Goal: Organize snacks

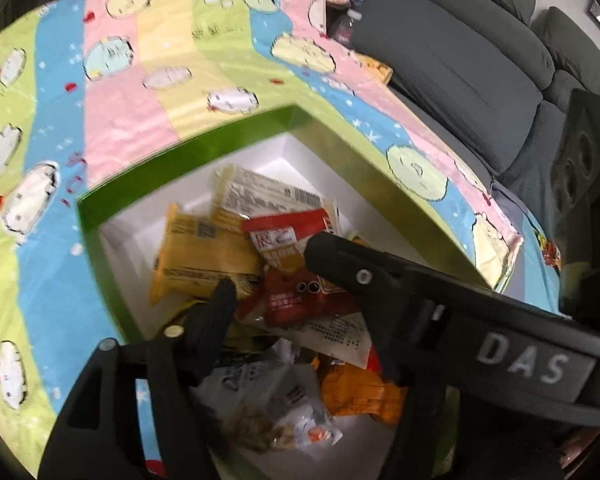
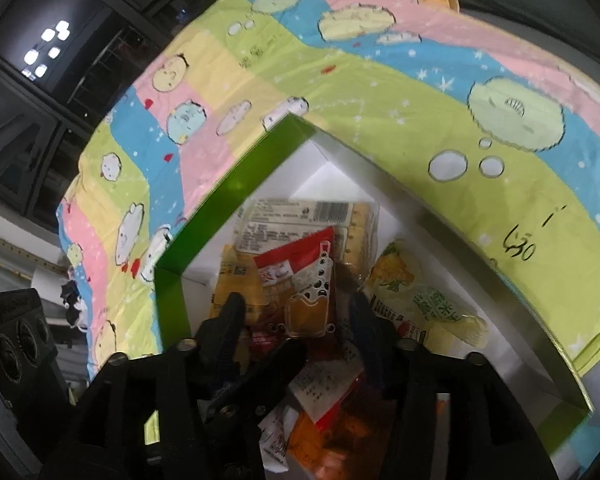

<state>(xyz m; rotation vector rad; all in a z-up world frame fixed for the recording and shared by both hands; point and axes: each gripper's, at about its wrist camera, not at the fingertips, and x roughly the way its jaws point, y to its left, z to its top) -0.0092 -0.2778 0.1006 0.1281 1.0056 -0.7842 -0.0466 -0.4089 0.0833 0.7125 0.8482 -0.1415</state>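
Snacks: a loose heap of sealed packets inside one green-walled box with a white lining. Box stands on a cloth striped in pink, blue, yellow and green with cartoon figures; the heap lies toward the box's near side, its far corner bare.

Left gripper: jaws parted at middling width, poised over the heap. Nothing is clamped; one fingertip lies against the yellow packet, the other over the red packet, contact uncertain.

Right gripper: jaws parted narrowly to middling, fingers lowered into the heap on either side of a red-and-clear packet. Pads do not appear to press on it; blur leaves this unsure.

Hidden or unclear: lower packets overlap and are covered by both grippers; the box's near edge is cut off; print on the wrappers is unreadable.

Count, visible only: one box; one cloth; two grippers; roughly ten packets, among them one pale packet with a barcode, one green-and-yellow packet, at least two orange and two red. Exact total cannot be told.

Beyond the cloth's far edge: one grey sofa.
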